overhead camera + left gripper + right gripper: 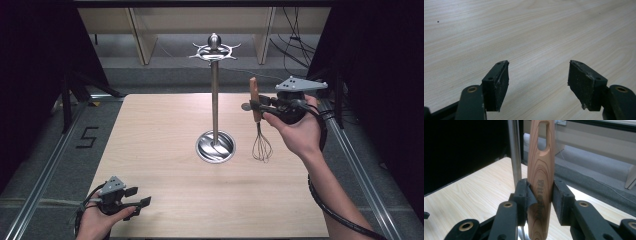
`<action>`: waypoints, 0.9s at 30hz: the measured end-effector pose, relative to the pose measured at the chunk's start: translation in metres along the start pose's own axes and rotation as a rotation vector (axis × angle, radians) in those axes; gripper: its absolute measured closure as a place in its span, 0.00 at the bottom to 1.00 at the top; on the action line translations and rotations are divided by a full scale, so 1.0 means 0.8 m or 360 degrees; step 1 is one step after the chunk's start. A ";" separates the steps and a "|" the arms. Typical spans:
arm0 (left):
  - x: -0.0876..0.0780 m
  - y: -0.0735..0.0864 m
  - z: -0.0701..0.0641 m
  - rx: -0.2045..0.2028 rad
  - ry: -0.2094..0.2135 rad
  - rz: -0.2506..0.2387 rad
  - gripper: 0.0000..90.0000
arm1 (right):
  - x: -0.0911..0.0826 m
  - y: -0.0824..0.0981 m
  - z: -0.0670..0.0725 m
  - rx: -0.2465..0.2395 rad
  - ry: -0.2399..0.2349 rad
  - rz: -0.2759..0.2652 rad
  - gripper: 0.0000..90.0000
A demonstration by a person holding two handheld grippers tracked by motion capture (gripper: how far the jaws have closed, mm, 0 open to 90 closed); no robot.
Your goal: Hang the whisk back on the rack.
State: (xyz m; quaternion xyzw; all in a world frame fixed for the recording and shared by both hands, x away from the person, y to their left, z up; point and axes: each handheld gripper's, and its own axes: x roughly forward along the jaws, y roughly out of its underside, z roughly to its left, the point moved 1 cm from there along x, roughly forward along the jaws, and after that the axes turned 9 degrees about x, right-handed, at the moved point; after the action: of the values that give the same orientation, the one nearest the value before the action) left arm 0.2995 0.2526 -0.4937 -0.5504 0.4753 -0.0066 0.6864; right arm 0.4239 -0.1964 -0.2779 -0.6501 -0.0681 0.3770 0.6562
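- Right tool (256, 106) clamped on wooden handle of whisk (256, 120), pads pressed against both sides of handle (541, 182) in right gripper view.
- Whisk upright, handle up, wire loops (262, 145) hanging down just above bench (165, 125), to right of stand's base.
- Handle's top with long slot cut off at upper edge of right gripper view; lower end and wires hidden below jaws there.
- Dark printed lettering on handle partly covered by a pad, unreadable.
- Stand (215, 100): metal pole rising from round dish-like base at bench middle, hooked ring on top; whisk near pole, apart from it.
- Left tool (134, 200) low at near left bench corner, jaws wide apart, only bare wood between them (537, 82).
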 end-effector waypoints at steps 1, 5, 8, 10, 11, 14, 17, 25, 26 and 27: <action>0.000 0.000 0.000 -0.0002 0.0000 -0.0001 0.36 | -0.001 -0.001 -0.001 -0.0014 -0.0008 0.0013 0.76; 0.000 0.000 0.000 -0.0006 -0.0002 -0.0005 0.36 | 0.001 -0.004 -0.001 -0.0023 -0.0021 0.0009 0.76; 0.000 0.000 0.000 -0.0005 -0.0001 -0.0005 0.36 | 0.001 -0.006 -0.001 -0.0027 -0.0031 0.0010 0.76; 0.000 0.000 0.000 0.0003 -0.0003 -0.0008 0.36 | 0.002 -0.008 -0.002 -0.0036 -0.0043 -0.0004 0.76; 0.000 0.000 0.000 0.0003 -0.0003 -0.0007 0.36 | 0.002 -0.009 -0.002 -0.0050 -0.0035 -0.0005 0.76; 0.000 0.000 0.000 -0.0002 -0.0003 -0.0008 0.36 | 0.002 -0.010 0.000 -0.0025 -0.0058 -0.0001 0.76; 0.000 0.000 0.000 0.0005 -0.0004 -0.0005 0.36 | 0.002 -0.012 -0.001 -0.0047 -0.0037 -0.0013 0.76; 0.000 0.000 0.000 -0.0002 -0.0004 -0.0004 0.36 | 0.002 -0.016 0.001 -0.0038 -0.0068 -0.0006 0.76; 0.000 0.000 0.000 0.0000 -0.0003 -0.0003 0.36 | 0.001 -0.016 0.002 -0.0026 -0.0070 0.0006 0.76; 0.000 0.000 0.000 0.0000 -0.0004 -0.0006 0.36 | 0.001 -0.017 0.002 -0.0019 -0.0075 0.0009 0.76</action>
State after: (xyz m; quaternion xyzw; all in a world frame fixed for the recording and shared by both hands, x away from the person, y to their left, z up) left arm 0.2995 0.2527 -0.4936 -0.5512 0.4733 -0.0071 0.6871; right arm 0.4290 -0.1925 -0.2656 -0.6451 -0.0840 0.3938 0.6493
